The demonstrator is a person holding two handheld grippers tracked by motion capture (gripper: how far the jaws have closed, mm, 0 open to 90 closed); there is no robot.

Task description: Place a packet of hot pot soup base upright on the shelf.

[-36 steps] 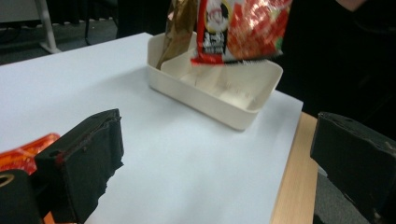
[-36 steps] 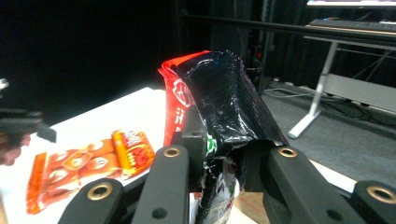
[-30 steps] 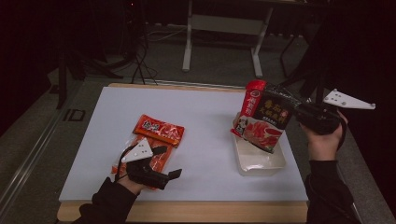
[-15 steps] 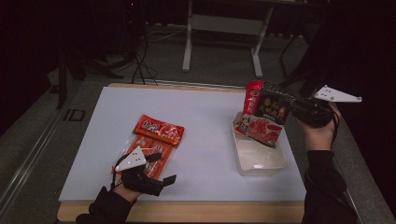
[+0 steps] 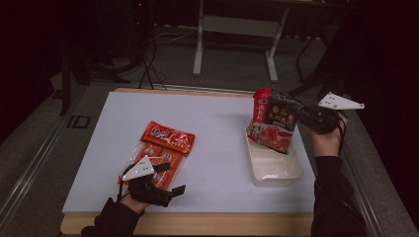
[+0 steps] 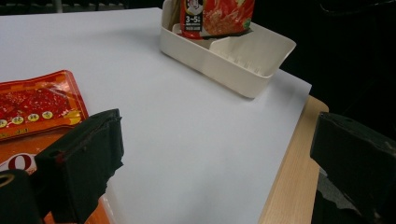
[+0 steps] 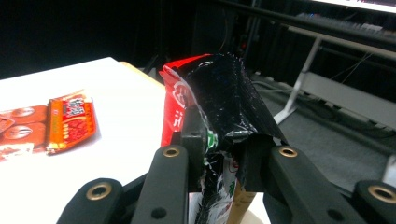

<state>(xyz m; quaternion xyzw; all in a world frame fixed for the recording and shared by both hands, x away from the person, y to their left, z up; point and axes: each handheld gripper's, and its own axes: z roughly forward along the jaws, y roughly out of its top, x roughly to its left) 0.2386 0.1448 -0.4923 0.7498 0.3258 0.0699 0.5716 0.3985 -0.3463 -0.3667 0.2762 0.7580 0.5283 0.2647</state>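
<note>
The right gripper (image 5: 301,117) pinches a black-and-red snack packet (image 5: 274,122) by its upper edge; in the right gripper view the two jaws close on the crumpled foil (image 7: 224,135). The packet hangs upright with its lower end inside the far part of the white bin (image 5: 276,165), which serves as the landmark here. The step in hand appears to be setting the packet down into the bin, so the grip should hold until the bottom rests on the bin floor, and the packet is best kept against the far wall so it does not tip out. The bin's near compartment (image 6: 243,49) looks empty.

Well to the left of the bin, the left gripper (image 5: 165,185) rests with jaws apart, holding nothing, at the near edge of two orange-red sachets (image 5: 165,148) lying flat on the white table sheet (image 5: 217,123).
</note>
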